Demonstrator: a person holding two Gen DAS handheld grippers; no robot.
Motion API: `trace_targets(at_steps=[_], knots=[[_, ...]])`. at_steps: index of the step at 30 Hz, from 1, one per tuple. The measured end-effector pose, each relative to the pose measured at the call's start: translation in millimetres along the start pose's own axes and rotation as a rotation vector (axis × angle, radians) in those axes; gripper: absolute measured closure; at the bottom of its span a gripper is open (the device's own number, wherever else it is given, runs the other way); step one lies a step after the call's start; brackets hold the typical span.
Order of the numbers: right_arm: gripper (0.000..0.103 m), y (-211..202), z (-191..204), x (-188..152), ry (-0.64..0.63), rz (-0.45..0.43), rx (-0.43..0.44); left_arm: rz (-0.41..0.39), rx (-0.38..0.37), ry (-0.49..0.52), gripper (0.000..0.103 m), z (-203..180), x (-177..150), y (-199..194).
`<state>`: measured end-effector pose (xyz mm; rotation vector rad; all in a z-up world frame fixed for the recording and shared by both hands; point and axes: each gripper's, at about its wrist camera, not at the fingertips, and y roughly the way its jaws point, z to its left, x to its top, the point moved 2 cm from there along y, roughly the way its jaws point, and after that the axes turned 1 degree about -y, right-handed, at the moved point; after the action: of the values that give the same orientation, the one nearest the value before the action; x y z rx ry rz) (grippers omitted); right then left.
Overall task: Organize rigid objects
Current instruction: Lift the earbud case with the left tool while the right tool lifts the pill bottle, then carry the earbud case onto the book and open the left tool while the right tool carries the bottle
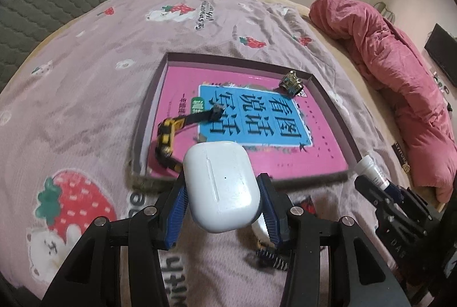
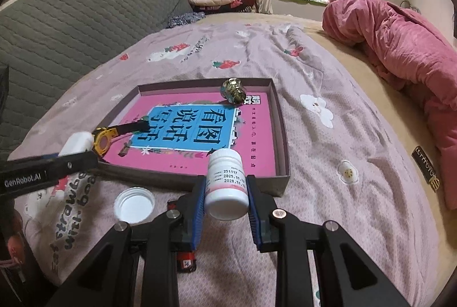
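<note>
We see a bed (image 1: 85, 84) with a shallow box (image 1: 328, 95) on its blanket. In the box lies a pink book (image 1: 285, 155); on it rest a yellow tape measure (image 1: 167, 135) and a small brass ornament (image 1: 292, 84), so we judge two items already sorted. Our left tongs (image 1: 224, 202) are closed around a white earbud case (image 1: 221, 184), held just short of the box's near edge. Our right tongs (image 2: 225, 199) are clamped on a white pill bottle (image 2: 226, 184), also near that edge. On the blanket outside the box remain a white cap (image 2: 134, 204), a red lighter (image 2: 186, 261) and a small spring (image 1: 270, 257), too blurred to be sure of.
</note>
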<state>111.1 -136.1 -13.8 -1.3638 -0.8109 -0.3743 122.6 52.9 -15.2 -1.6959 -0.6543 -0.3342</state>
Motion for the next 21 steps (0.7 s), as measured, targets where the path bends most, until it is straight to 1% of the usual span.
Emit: trace_targets(at_steps=[6, 11, 14, 16, 17, 21], knots=[[0.076, 13, -2, 7, -0.003, 0.016, -0.003, 0.002, 0.014, 0.011, 0.054, -2, 21, 20], [0.076, 22, -6, 12, 0.004, 0.026, -0.014, 0.037, 0.025, 0.018, 0.054, -1, 33, 41], [0.076, 26, -7, 14, 0.008, 0.03, -0.018, 0.056, 0.021, 0.026, 0.055, -3, 35, 52], [0.076, 30, -8, 14, 0.007, 0.044, -0.019, 0.07, 0.022, 0.028, 0.06, -3, 34, 59], [0.076, 34, -8, 15, 0.005, 0.055, -0.024, 0.074, 0.023, 0.032, 0.068, -4, 33, 61], [0.076, 43, -8, 16, 0.006, 0.072, -0.03, 0.087, 0.036, 0.04, 0.068, -4, 35, 70]])
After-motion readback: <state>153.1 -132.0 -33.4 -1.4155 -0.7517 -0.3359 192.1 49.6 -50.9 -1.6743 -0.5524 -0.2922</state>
